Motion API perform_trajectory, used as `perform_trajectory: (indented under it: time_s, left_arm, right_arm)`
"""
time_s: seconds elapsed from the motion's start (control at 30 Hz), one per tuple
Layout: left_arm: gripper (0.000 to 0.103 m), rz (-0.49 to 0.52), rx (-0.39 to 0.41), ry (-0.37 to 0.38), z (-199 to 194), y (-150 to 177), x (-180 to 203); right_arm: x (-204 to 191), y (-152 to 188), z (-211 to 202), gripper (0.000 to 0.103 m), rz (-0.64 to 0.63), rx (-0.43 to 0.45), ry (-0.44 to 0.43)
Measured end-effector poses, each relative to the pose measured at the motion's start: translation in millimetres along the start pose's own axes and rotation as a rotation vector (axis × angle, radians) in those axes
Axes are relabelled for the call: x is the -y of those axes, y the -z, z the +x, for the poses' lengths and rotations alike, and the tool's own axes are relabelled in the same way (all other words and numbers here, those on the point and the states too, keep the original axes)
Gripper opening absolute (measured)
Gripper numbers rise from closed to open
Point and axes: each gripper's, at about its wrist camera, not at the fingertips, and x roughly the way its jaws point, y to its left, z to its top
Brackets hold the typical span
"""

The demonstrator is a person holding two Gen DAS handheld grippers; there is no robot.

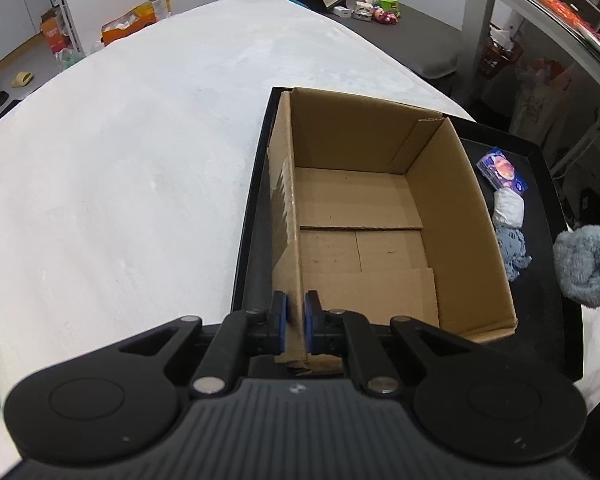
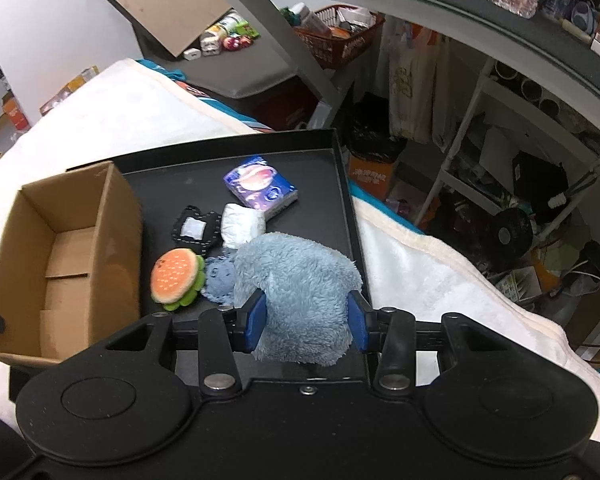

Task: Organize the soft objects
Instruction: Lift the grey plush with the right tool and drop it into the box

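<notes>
The left gripper point(image 1: 295, 326) is pinching the near wall of the box point(image 1: 380, 216), its blue pads pressed tight on the cardboard edge, most likely to keep the light, empty box from sliding or tipping while things are dropped in. The box is sitting at the left end of the tray point(image 2: 332, 148), which is resting on a white blanket point(image 1: 140, 160). The right gripper point(image 2: 306, 322) is clamping a blue plush point(image 2: 296, 280), the fur bulging out between and above its pads; the plush is hanging clear of the tray floor, just right of the box, so it is probably being carried toward the opening. Waiting on the tray beside the box are a burger toy point(image 2: 176, 276), a blue knit piece point(image 2: 220, 276), a white wad point(image 2: 242, 224), a black pouch point(image 2: 196, 228) and a tissue pack point(image 2: 260, 186), grouped close together within easy reach. Nothing is lying in the box yet, so the sorting is only beginning. The plush is soft and will likely sag on release.
</notes>
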Motion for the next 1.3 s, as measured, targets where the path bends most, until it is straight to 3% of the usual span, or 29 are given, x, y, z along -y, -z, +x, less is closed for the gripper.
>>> perform_trajectory:
  time_s: [0.5, 1.3]
  left_arm:
    - [0.008, 0.001, 0.001, 0.004, -2.5, -0.7, -6.0]
    - [0.009, -0.038, -0.040, 0.017, 14.3, 0.6, -17.9]
  right_arm:
    - [-20.6, -1.6, -27.7, 0.042, -0.046, 0.037, -0.027]
    - [-99.2, -22.7, -48.6, 0.042, -0.189, 0.099, -0.070]
